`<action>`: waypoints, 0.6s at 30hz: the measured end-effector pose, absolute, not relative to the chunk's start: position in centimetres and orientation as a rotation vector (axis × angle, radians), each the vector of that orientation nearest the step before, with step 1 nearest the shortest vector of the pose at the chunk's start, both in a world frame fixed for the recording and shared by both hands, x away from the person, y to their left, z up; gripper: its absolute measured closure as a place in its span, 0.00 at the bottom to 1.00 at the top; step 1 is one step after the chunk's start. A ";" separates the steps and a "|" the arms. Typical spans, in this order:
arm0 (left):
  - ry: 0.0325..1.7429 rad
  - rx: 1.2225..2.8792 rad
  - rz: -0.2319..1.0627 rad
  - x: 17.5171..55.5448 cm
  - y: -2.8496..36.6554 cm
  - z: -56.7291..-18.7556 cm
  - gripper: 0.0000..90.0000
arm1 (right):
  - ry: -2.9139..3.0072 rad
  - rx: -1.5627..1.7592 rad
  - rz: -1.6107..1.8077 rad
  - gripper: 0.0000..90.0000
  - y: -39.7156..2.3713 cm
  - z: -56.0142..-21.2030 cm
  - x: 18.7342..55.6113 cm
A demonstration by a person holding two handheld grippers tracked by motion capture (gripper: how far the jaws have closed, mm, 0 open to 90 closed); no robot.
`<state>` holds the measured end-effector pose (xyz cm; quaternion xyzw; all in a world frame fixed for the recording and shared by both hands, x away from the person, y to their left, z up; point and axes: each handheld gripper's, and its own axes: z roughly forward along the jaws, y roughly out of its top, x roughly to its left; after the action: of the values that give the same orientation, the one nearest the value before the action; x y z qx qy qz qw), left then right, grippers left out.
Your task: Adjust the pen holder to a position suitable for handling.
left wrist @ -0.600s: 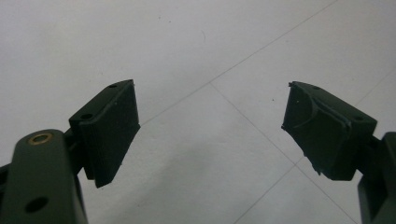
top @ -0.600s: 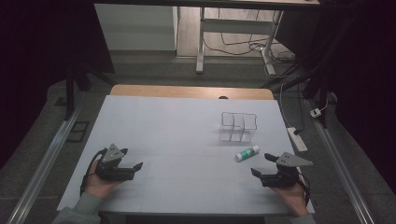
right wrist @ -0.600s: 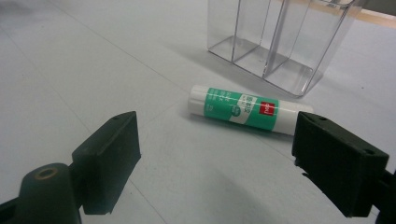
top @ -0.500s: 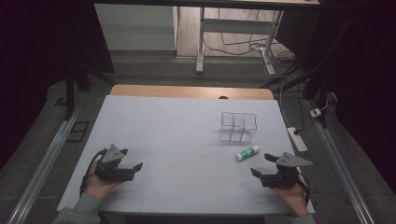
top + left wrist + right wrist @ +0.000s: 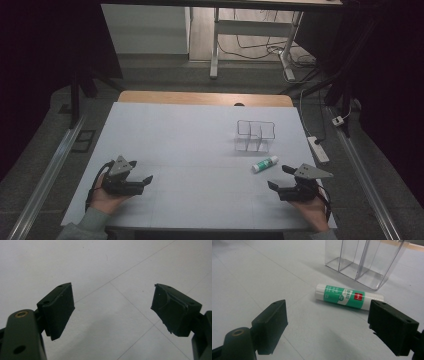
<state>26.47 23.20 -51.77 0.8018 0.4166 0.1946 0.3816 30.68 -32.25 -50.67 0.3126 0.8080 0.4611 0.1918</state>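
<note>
A glue stick [image 5: 265, 163] [image 5: 348, 296] with a green and white label lies on its side on the white table [image 5: 200, 150]. Just behind it stands a clear plastic organiser [image 5: 255, 135] [image 5: 364, 260] with several compartments, with nothing in the ones I see. My right gripper [image 5: 279, 177] [image 5: 332, 325] rests near the front right edge, open, a short way in front of the glue stick and apart from it. At the front left my left gripper [image 5: 144, 179] [image 5: 112, 307] sits open over bare table, nothing between its black jaws.
A power strip [image 5: 320, 149] lies along the table's right edge. A wooden strip [image 5: 205, 98] runs along the far side. Beyond it on the floor stand a desk frame [image 5: 215, 45] and cables.
</note>
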 end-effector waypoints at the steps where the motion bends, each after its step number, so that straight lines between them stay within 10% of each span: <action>1: 1.064 2.048 0.495 26.5 23.2 -51.8 0.20 | 2.269 0.878 1.295 0.18 -32.2 -50.7 30.7; 18: 1.074 2.058 0.485 26.5 22.9 -52.0 0.20 | 2.266 0.908 1.299 0.22 -32.2 -50.5 31.0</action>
<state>26.55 22.94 -51.98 0.8042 0.4197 0.1895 0.3758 30.98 -32.19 -50.47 0.3227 0.8049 0.4615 0.1871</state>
